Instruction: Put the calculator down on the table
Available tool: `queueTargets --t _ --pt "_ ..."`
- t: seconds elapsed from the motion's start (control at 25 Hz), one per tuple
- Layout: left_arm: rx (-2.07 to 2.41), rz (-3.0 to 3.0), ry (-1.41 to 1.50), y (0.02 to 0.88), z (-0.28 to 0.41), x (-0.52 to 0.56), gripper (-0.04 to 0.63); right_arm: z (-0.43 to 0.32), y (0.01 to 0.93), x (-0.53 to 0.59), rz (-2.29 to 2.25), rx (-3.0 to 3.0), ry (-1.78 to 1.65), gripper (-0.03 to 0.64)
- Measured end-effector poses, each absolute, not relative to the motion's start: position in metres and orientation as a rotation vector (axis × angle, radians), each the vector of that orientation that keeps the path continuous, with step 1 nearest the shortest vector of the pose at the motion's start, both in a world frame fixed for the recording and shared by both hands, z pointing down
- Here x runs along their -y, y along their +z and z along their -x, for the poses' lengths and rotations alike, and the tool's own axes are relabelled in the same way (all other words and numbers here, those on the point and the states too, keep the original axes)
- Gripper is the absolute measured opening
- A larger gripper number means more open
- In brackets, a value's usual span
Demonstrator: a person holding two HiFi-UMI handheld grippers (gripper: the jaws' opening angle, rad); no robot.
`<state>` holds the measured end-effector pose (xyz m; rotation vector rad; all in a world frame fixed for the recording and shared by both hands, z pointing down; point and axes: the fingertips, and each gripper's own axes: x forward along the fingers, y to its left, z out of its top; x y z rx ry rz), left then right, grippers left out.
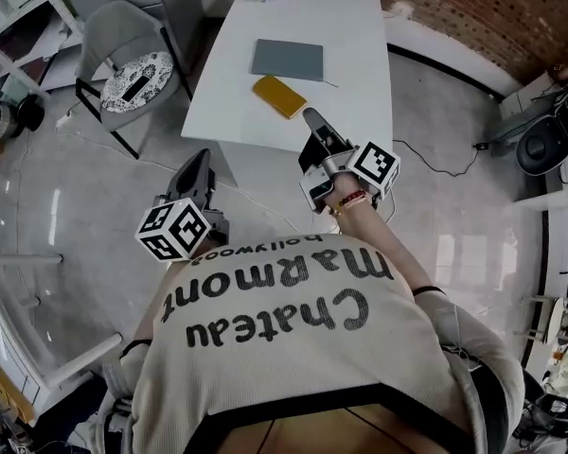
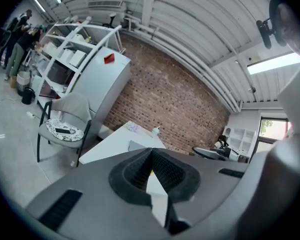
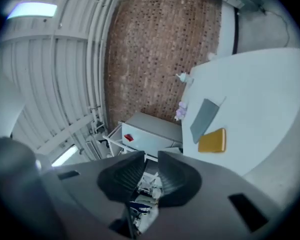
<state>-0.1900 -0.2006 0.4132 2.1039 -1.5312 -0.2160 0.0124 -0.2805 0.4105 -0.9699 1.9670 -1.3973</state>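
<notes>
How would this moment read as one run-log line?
left gripper: jaws shut, empty | right gripper: jaws slightly apart, empty | yellow flat object: lying on table, beside grey pad

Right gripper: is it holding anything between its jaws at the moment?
No. In the right gripper view, the jaws of the right gripper stand slightly apart with nothing between them.

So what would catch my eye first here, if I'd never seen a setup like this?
Likely the marker cubes, all black-and-white squares, on the left gripper and right gripper that the person holds out in front. Just beyond the right gripper's tip, a yellow flat item lies beside a grey pad on the white table. A brick wall runs along the top right of the head view.
</notes>
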Motion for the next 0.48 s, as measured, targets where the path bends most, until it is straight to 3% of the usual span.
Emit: queueTargets --t 0.16,0.48 --pt "1.589 -2.084 -0.251 0.402 0.164 0.2 0.002 -0.036 0.369 0.286 0.981 -2.171 -1.171 -0.009" --pt "1.705 -2.014 -0.302 0.388 0.106 0.19 0.002 -0.091 0.34 0.28 1.11 -2.588 -0.794 0.002"
